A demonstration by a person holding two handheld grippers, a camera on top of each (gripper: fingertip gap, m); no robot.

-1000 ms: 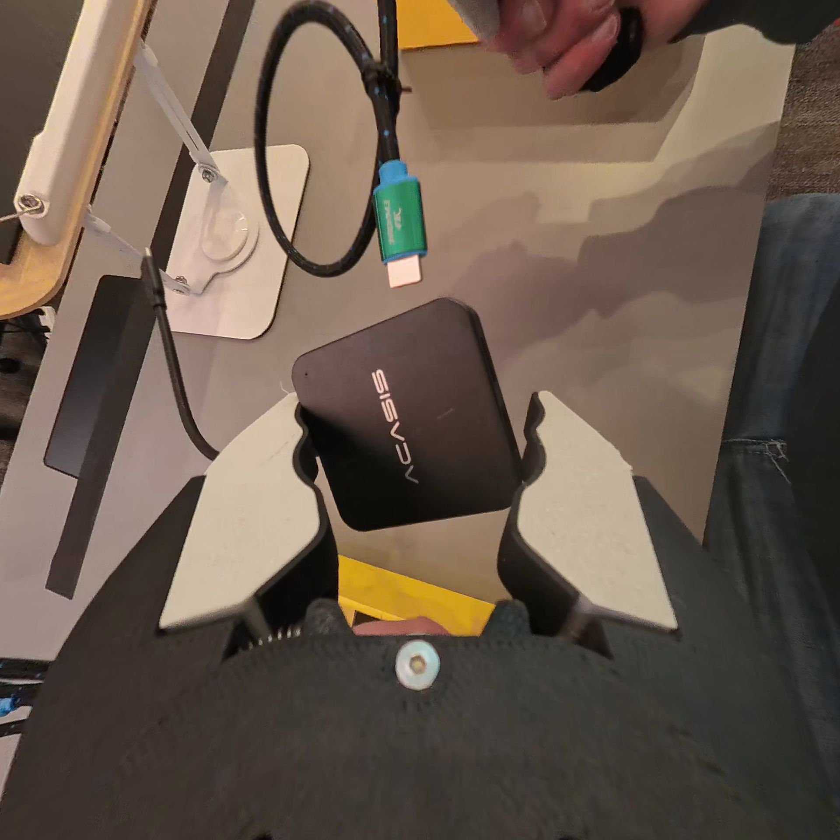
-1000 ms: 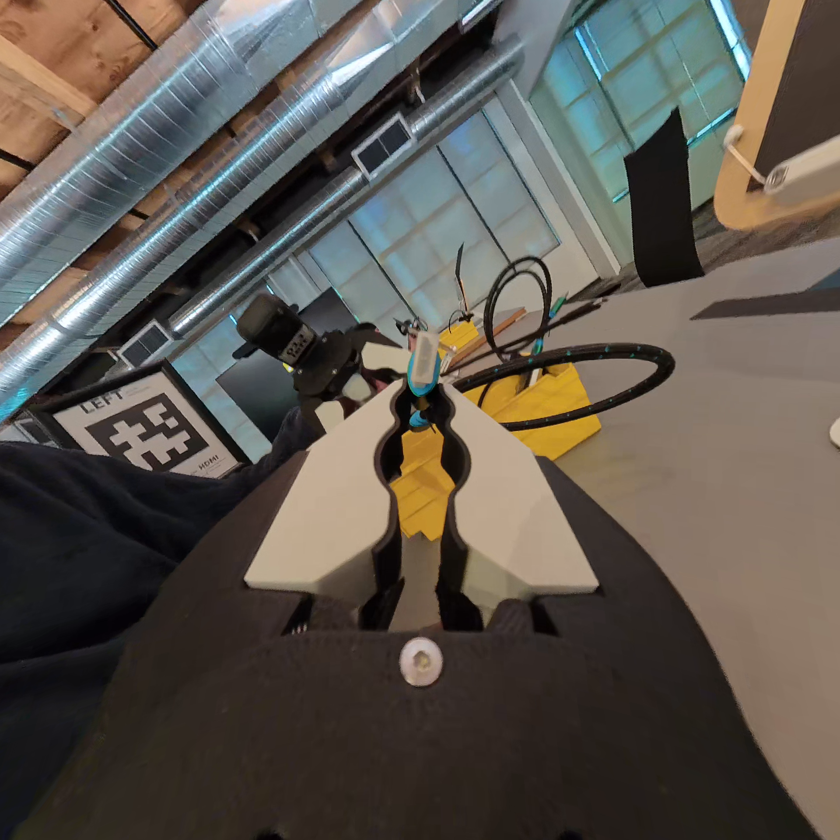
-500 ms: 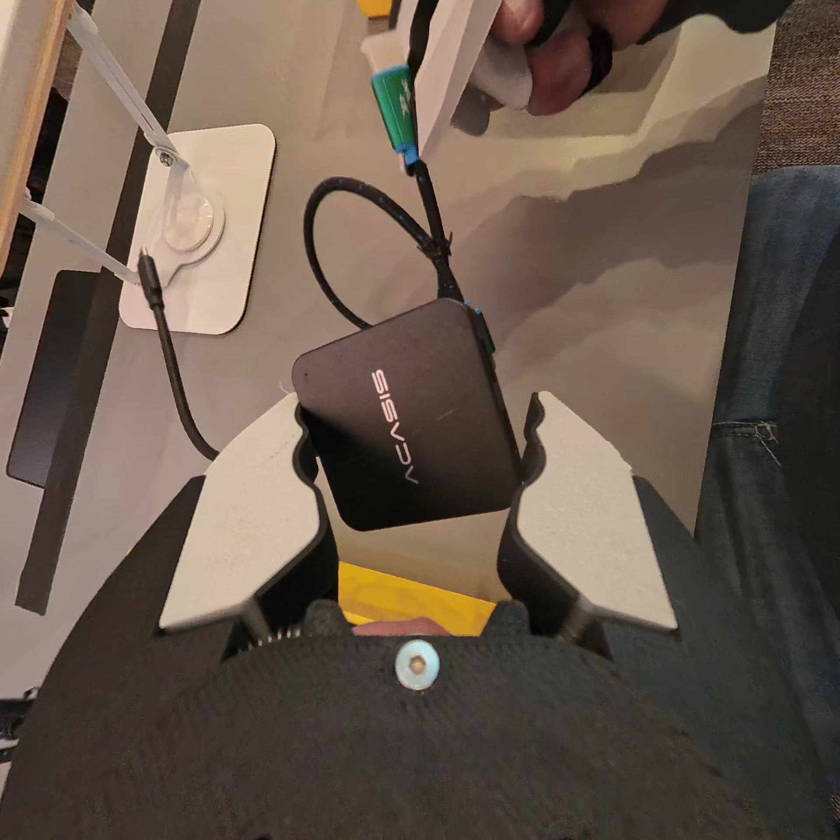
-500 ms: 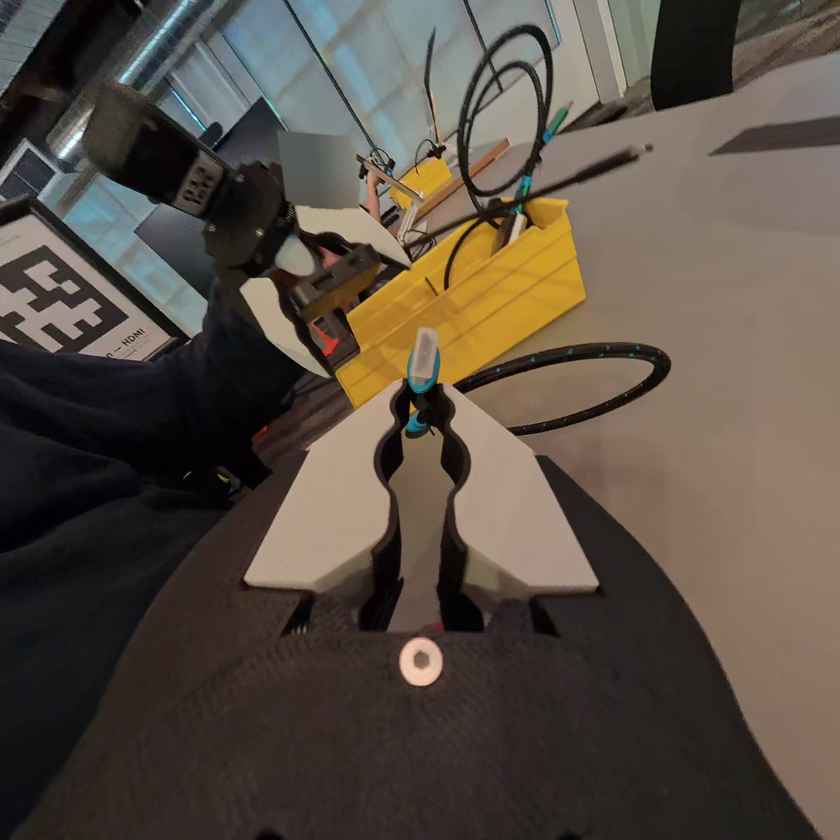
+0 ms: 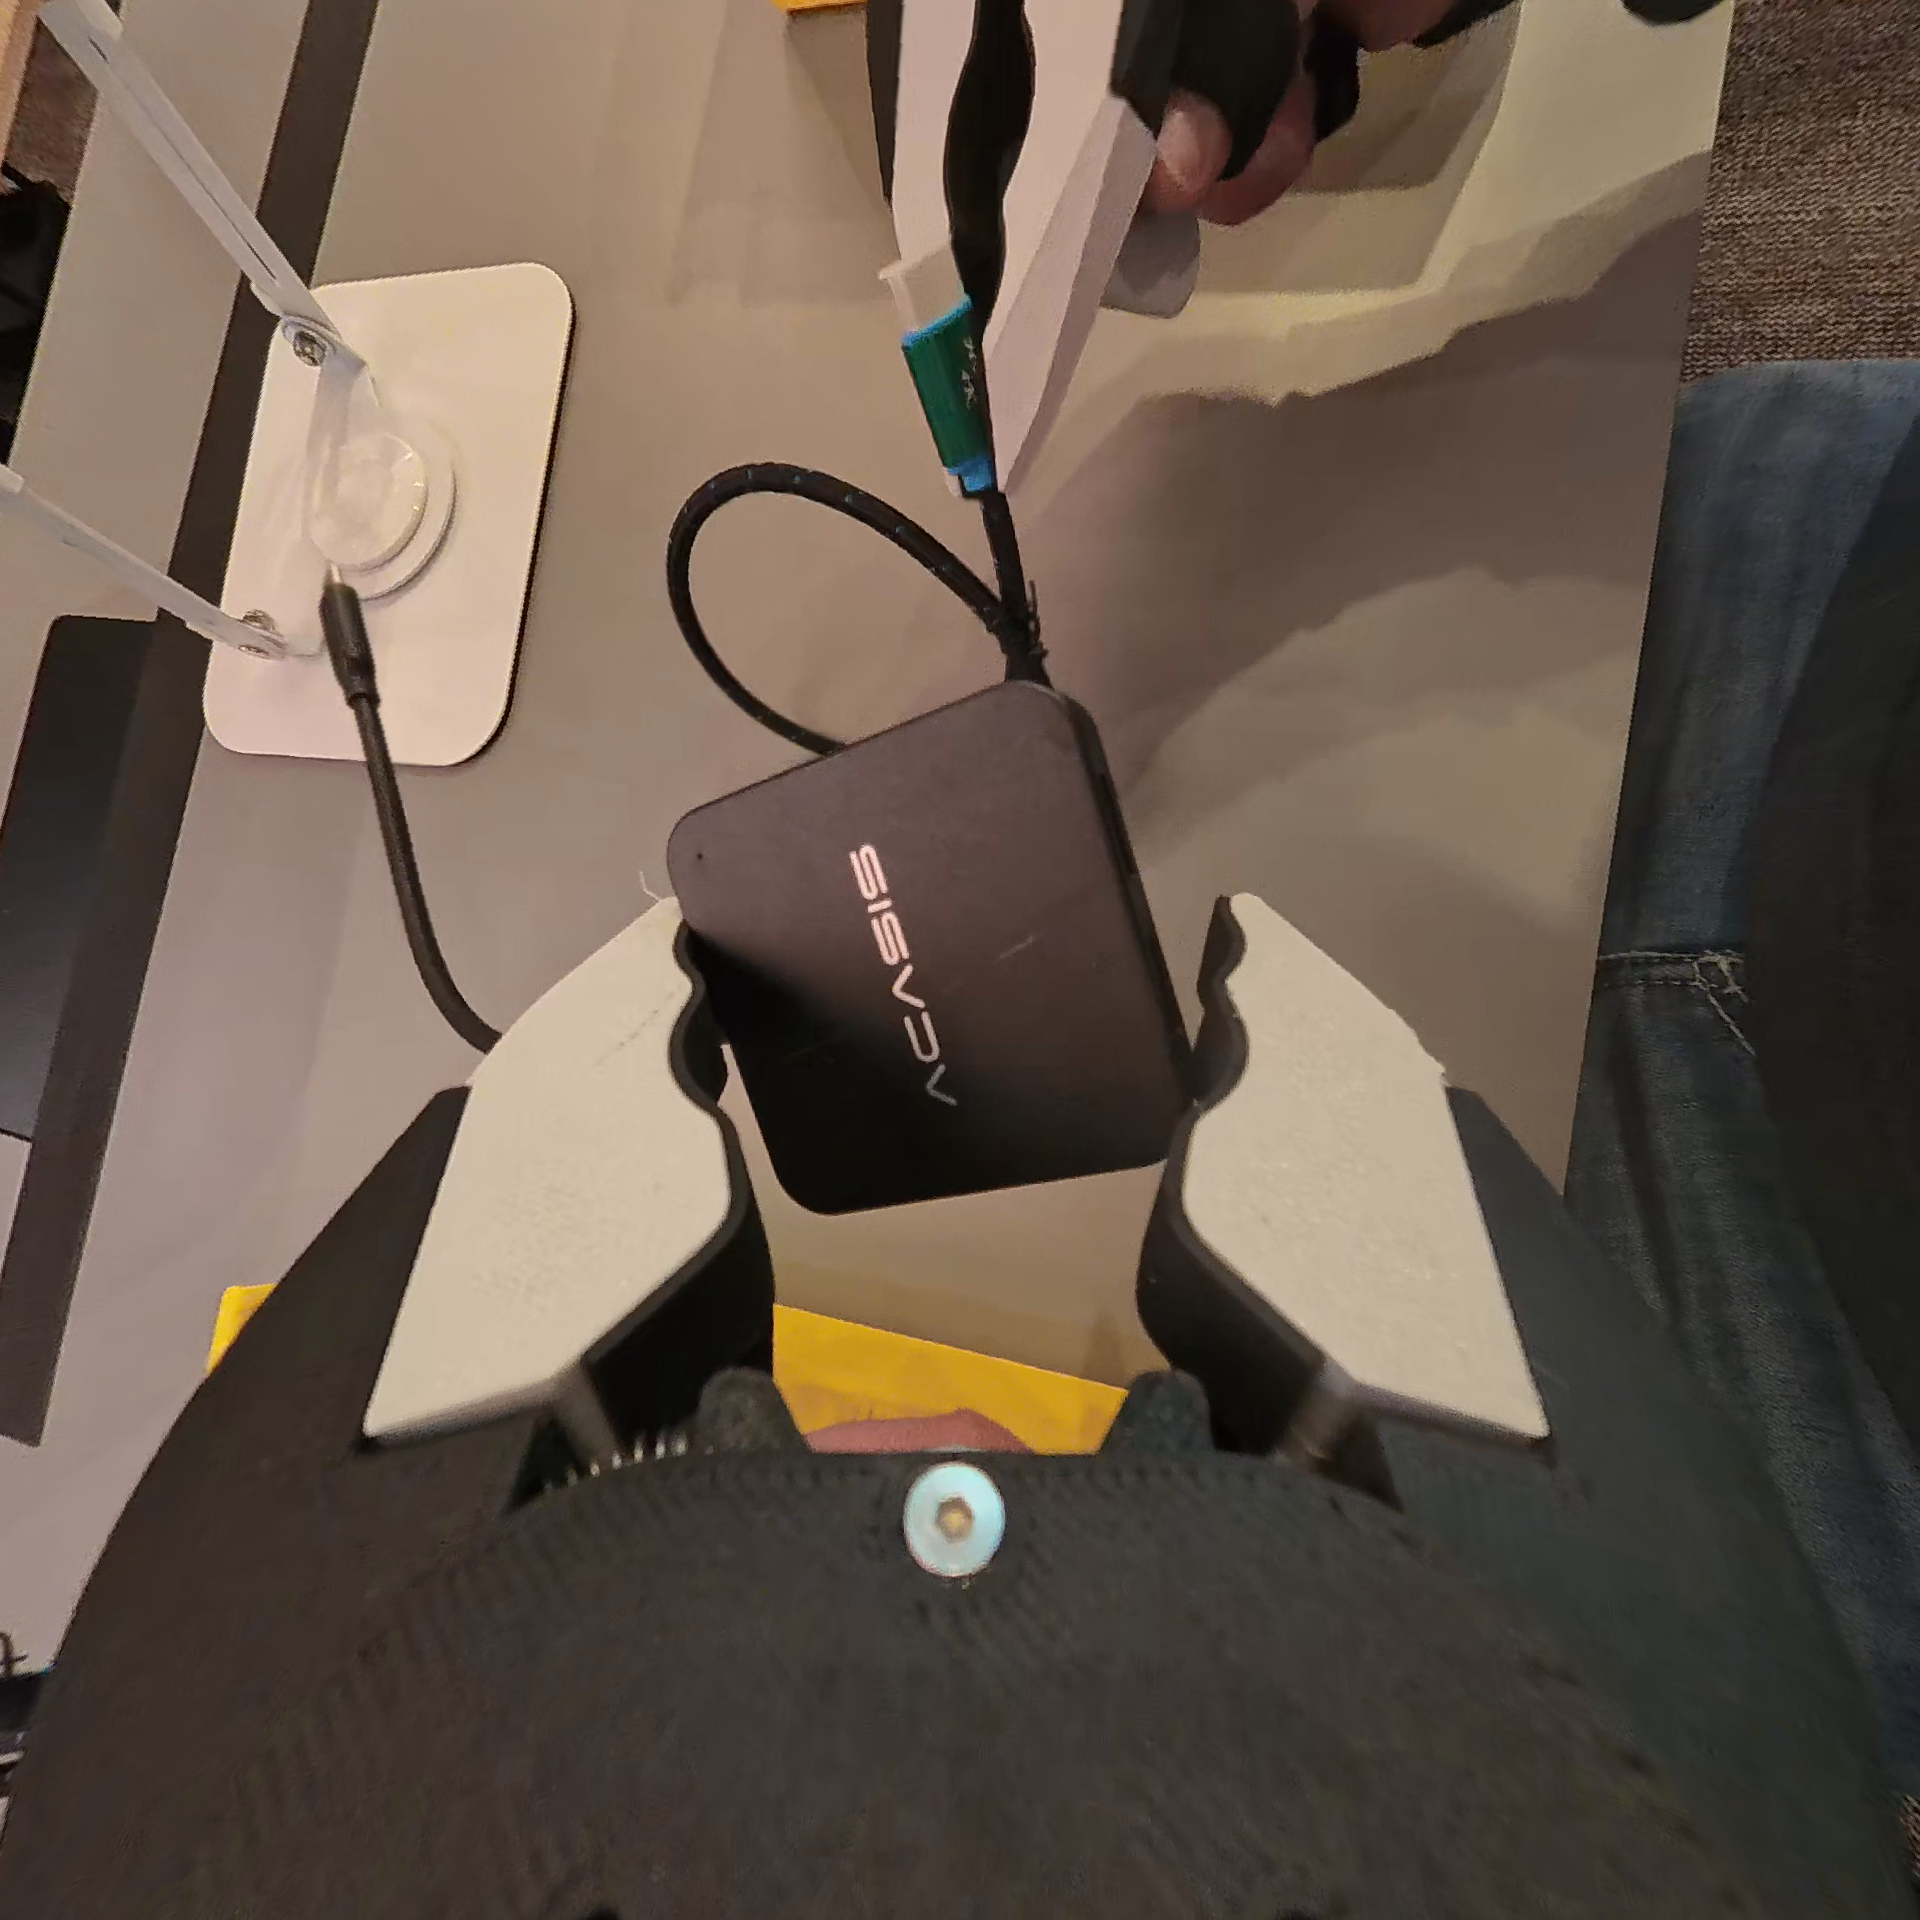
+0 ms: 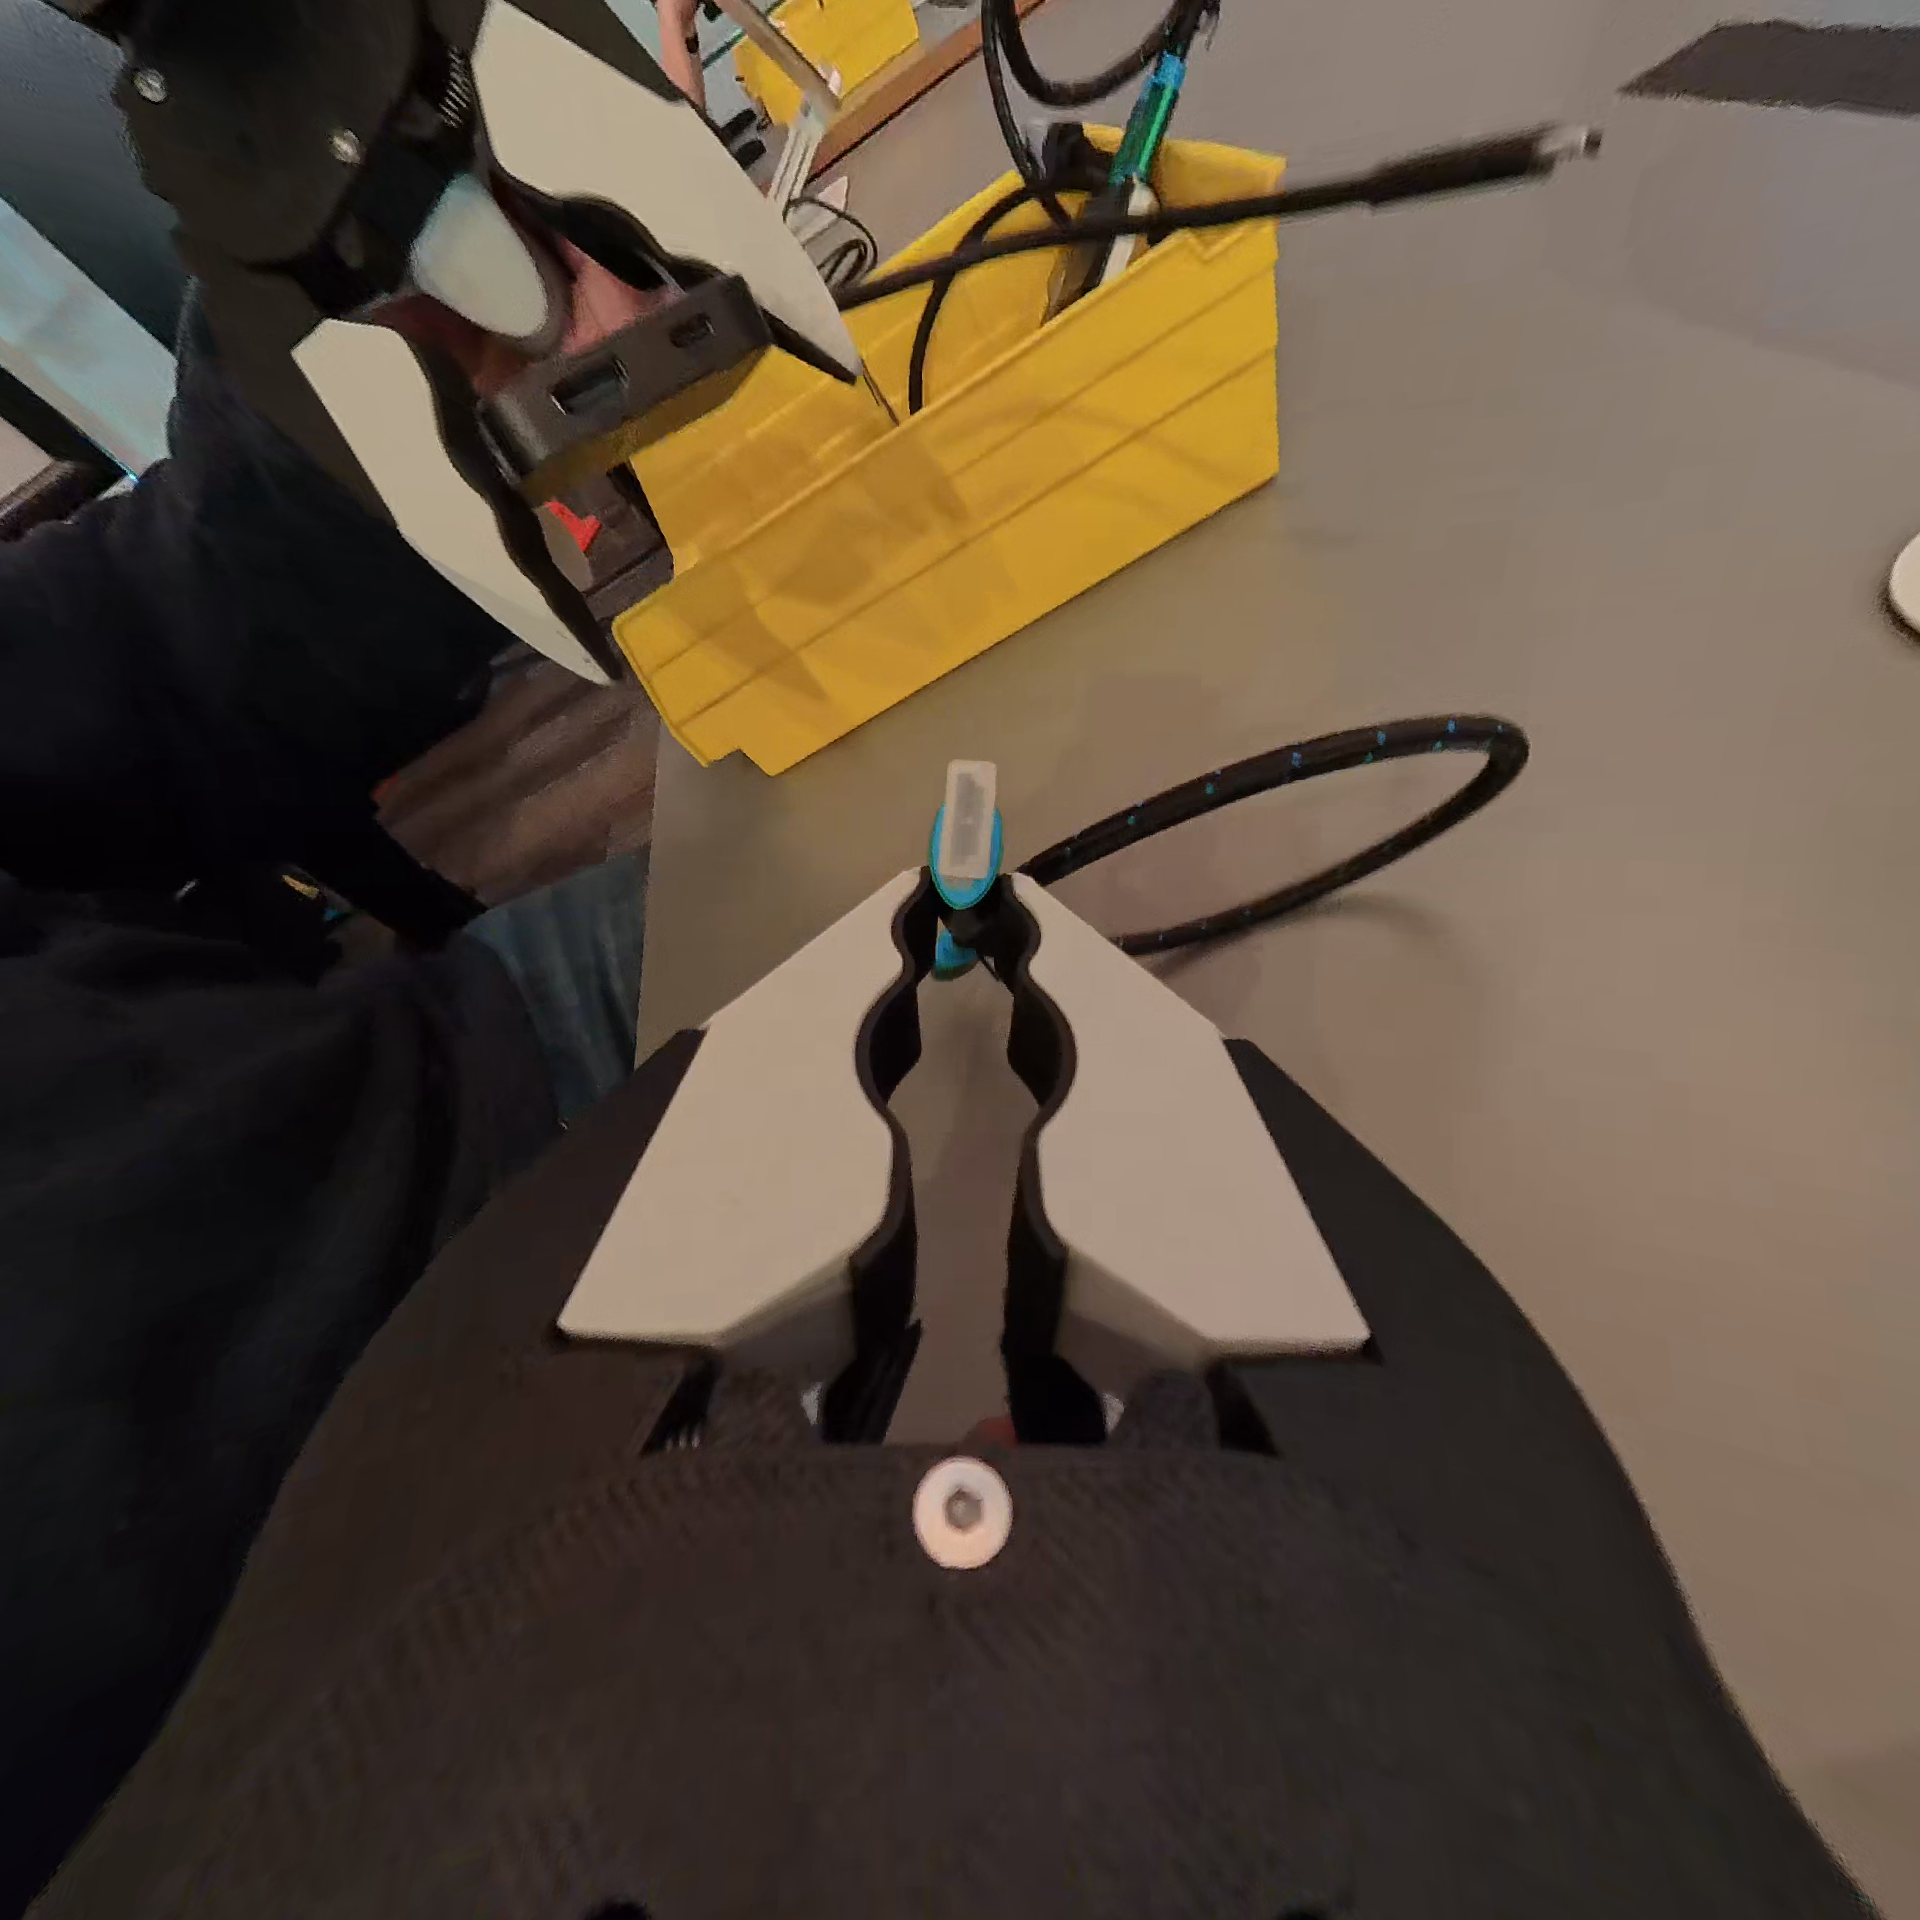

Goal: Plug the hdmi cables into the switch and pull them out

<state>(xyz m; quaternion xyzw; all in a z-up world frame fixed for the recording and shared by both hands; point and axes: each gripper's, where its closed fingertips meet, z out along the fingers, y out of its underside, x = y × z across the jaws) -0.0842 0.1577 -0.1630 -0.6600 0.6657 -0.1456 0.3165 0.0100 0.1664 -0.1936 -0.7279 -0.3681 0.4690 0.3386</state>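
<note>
My left gripper (image 5: 951,914) is shut on the black switch (image 5: 925,966) and holds it above the grey table (image 5: 1299,644). It shows again at the upper left of the right wrist view (image 6: 582,343), where the switch (image 6: 623,384) turns its port side towards me. My right gripper (image 6: 966,883) is shut on the green and blue HDMI plug (image 6: 966,821), whose metal tip points forward. In the left wrist view the right gripper (image 5: 1039,260) holds that plug (image 5: 945,395) just beyond the switch. Its braided black cable (image 5: 727,582) loops on the table and passes behind the switch's far corner.
A yellow bin (image 6: 987,499) holding more cables stands on the table beyond the plug. The switch's own black lead (image 5: 384,810) hangs left towards a white lamp base (image 5: 395,509). The table edge and a person's jeans leg (image 5: 1766,935) are at the right. Spacing between my two grippers at the tips: around 11 cm.
My right gripper has swung down and turned the plug from pointing at the switch to pointing away. It has come closer to the switch. The left gripper keeps its hold.
</note>
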